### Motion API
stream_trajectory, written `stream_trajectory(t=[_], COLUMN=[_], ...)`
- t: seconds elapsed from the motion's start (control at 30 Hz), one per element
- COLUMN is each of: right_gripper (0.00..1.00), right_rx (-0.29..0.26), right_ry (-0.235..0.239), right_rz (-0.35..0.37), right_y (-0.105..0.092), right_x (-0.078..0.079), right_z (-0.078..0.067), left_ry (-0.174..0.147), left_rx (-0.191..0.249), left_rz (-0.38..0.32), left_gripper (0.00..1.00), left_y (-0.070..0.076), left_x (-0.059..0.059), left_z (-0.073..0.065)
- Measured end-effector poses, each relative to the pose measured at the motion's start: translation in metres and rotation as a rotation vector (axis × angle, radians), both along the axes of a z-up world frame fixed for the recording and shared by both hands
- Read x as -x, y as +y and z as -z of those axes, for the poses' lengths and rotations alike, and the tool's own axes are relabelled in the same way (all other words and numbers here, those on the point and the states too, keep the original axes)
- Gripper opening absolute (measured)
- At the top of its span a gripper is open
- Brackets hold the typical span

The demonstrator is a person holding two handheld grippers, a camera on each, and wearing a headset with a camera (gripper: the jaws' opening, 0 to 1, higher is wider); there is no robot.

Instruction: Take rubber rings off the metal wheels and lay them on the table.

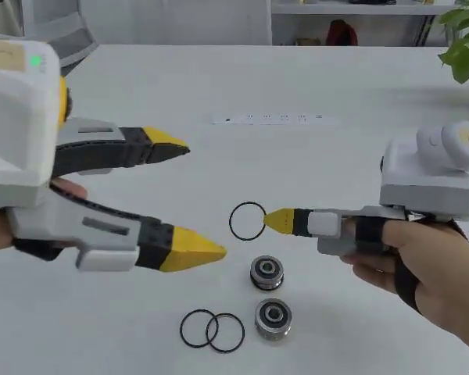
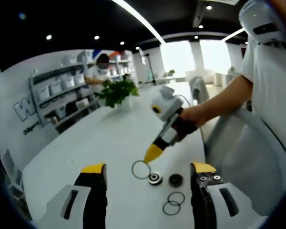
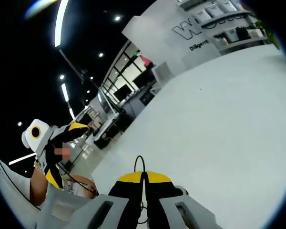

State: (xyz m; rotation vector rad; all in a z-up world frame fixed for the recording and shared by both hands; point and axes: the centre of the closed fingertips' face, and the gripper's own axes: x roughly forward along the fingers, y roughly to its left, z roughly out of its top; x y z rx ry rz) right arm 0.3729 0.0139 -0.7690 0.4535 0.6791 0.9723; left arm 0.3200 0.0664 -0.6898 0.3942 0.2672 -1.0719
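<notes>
A white tabletop lies before you. Your left claw hangs released over its left side, jaws spread wide. Your right claw reaches in from the right, clenched on a black ring. Toward the near edge stand two wheels, one behind the other. Just left of them, two rings lie flat and overlap.

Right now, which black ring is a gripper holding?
The lone ring pinched in the right gripper's shut jaws, off by itself. The other two rings lie overlapping on the table beside a metal wheel.
</notes>
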Motion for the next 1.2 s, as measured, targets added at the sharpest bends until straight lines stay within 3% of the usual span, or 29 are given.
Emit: stream_trajectory(t=[0.2, 0.37, 0.53, 0.63, 0.73, 0.87, 1.2], right_gripper=[0.00, 0.00, 0.00, 0.00, 0.00, 0.00, 0.00], right_rx=[-0.004, 0.006, 0.033, 0.028, 0.046, 0.060, 0.139], right_ry=[-0.004, -0.004, -0.010, 0.005, 0.007, 0.015, 0.028], right_rz=[-0.041, -0.093, -0.142, -0.166, -0.195, -0.226, -0.331], right_y=[0.009, 0.019, 0.028, 0.035, 0.041, 0.047, 0.059], right_x=[0.008, 0.018, 0.028, 0.035, 0.041, 0.049, 0.073], right_z=[-0.002, 0.000, 0.006, 0.010, 0.015, 0.021, 0.045], left_ry=[0.013, 0.020, 0.059, 0.090, 0.120, 0.138, 0.151], left_rx=[-0.017, -0.007, 0.000, 0.032, 0.066, 0.066, 0.073], left_rz=[-0.093, -0.190, -0.279, -0.336, -0.376, -0.425, -0.439], left_gripper=[0.75, 0.80, 0.84, 0.84, 0.84, 0.84, 0.82], left_y=[0.039, 0.067, 0.089, 0.101, 0.110, 0.121, 0.120], left_x=[0.011, 0.018, 0.029, 0.036, 0.042, 0.046, 0.049], left_z=[0.008, 0.015, 0.030, 0.037, 0.044, 0.051, 0.055])
